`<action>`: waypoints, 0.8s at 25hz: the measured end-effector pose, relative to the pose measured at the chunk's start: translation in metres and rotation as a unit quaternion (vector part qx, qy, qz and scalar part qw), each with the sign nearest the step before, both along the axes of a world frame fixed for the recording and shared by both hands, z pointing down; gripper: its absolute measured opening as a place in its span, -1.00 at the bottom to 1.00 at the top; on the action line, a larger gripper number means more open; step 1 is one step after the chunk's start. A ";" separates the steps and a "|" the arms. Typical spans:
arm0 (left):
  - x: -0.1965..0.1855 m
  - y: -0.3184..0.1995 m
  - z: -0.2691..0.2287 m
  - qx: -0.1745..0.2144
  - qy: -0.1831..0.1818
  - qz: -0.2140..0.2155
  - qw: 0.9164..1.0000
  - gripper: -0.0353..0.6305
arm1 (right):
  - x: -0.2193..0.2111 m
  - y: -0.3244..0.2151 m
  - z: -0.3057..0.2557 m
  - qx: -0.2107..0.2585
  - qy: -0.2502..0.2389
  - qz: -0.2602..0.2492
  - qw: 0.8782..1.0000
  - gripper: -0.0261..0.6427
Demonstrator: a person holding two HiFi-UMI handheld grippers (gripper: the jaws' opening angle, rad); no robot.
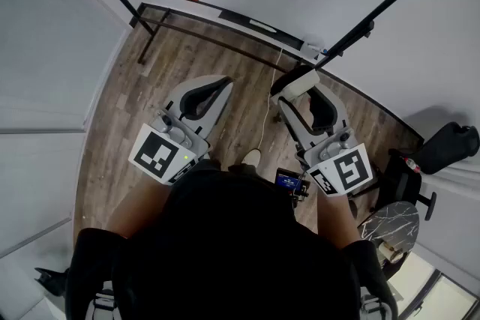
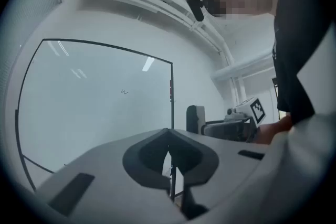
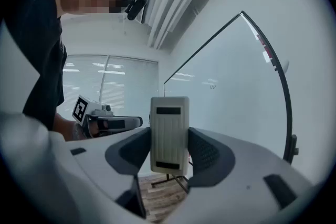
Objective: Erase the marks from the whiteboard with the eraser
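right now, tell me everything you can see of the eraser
The eraser is a pale, off-white rectangular block, plastic by its look, with a ribbed face and a dark slot near each end. It stands upright, clamped at its sides between the right gripper's dark fingers. It is held in the air, apart from the whiteboard.

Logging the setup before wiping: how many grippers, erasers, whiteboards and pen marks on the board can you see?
grippers: 2, the left gripper and the right gripper
eraser: 1
whiteboard: 1
pen mark: 1
total: 5
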State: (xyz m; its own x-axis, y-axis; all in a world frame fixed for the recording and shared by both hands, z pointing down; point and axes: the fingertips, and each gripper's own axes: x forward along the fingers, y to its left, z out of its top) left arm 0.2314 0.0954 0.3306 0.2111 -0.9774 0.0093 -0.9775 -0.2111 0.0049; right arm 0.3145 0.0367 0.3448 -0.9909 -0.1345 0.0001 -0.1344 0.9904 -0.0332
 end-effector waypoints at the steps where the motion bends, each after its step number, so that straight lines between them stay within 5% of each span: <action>1: 0.003 -0.001 0.001 -0.002 -0.002 0.003 1.000 -0.88 | 0.002 -0.001 0.001 -0.002 0.000 0.002 1.000 -0.26; 20: 0.020 -0.002 0.009 -0.007 -0.013 -0.032 0.999 -0.88 | 0.017 -0.012 0.012 -0.004 0.020 0.009 1.000 -0.26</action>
State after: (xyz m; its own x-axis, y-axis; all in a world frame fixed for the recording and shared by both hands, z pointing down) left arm 0.2512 0.0931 0.3398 0.1482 -0.9885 0.0288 -0.9887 -0.1488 -0.0188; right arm 0.3319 0.0252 0.3572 -0.9875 -0.1525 0.0400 -0.1539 0.9874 -0.0357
